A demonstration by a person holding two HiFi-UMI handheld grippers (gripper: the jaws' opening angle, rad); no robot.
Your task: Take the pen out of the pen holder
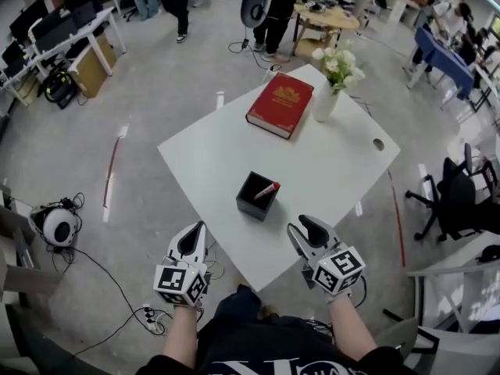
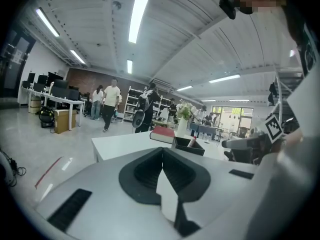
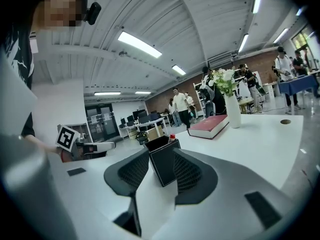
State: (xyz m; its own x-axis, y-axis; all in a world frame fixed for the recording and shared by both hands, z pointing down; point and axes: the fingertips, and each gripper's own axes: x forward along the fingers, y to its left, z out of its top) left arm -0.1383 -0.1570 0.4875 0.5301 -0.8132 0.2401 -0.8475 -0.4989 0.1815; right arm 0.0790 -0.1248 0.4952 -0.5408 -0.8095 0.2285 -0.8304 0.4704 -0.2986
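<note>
Not yet begun: pen [image 1: 266, 190] sits in the pen holder [image 1: 251, 201] on the counter [image 1: 226, 151]; left gripper [image 1: 193, 237] jaws together, right gripper [image 1: 306, 229] jaws apart and empty, both short of the holder; reach, grasp and lift remain.

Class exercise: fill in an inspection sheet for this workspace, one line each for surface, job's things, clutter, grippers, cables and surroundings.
Surface: white table, mostly bare, with a round hole near one edge.
Job's things: black pen holder towards the near edge; red-tipped pen leaning inside it.
Clutter: red book and vase of white flowers at the far end.
Grippers: left gripper shut on nothing; right gripper open, empty; both short of the holder.
Cables: floor cable running to a power strip.
Surroundings: people standing, desks with monitors, office chair.
</note>
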